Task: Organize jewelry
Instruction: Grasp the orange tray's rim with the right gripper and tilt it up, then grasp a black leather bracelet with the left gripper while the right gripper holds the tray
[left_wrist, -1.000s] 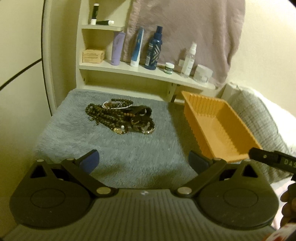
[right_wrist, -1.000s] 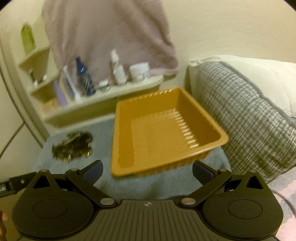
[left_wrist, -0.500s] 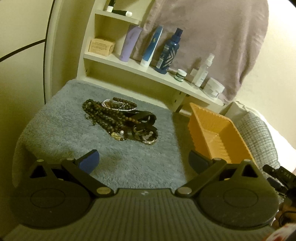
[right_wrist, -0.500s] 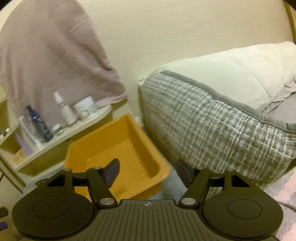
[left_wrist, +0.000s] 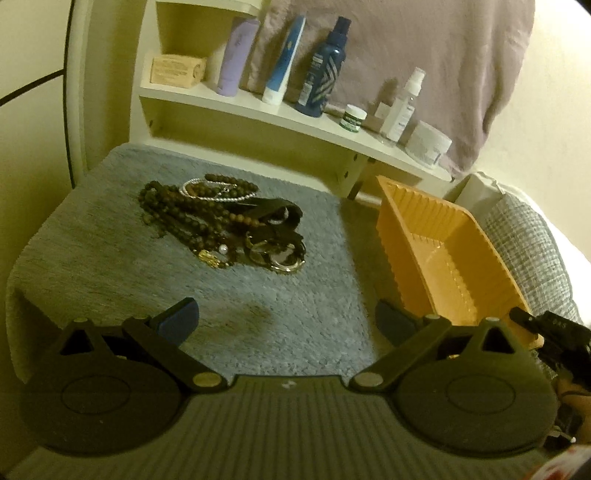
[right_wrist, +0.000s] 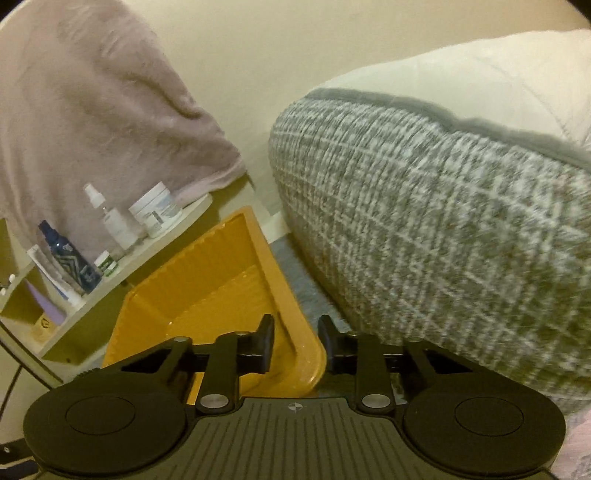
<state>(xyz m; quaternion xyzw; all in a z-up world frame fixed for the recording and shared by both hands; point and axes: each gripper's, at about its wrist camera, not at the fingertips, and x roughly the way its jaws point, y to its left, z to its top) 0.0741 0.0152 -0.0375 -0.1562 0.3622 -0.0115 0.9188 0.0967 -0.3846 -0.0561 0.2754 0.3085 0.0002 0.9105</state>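
Left wrist view, left to right: grey fleecy mat (left_wrist: 92, 236) covers the work surface; on its far half lies the jewelry pile (left_wrist: 221, 225), a tangle of dark wooden bead strands, one pale silvery chain, black strap pieces and gold-toned rings at the near right edge of the heap. Pile rests on the mat, well apart from the orange tray (left_wrist: 436, 236), which sits at the mat's right side with its ribbed inner walls visible and nothing visible inside it. Behind both, a white shelf (left_wrist: 258, 110) carries a tan box, lilac tube, blue-white tube, dark blue spray bottle, small green-labelled jar, clear spray bottle and white tub; a mauve towel (left_wrist: 406, 55) hangs over the back. Left gripper (left_wrist: 286, 325) hovers above the near part of the mat, jaws spread wide, blue pads holding nothing. Right wrist view: same shelf items at far left, orange tray below them, grey-white woven cushion (right_wrist: 443, 229) filling the right. Right gripper (right_wrist: 295, 345) has its fingers drawn in narrow, straddling the tray's near right corner rim, one finger inside and one outside; whether the pads actually press the rim I cannot tell.
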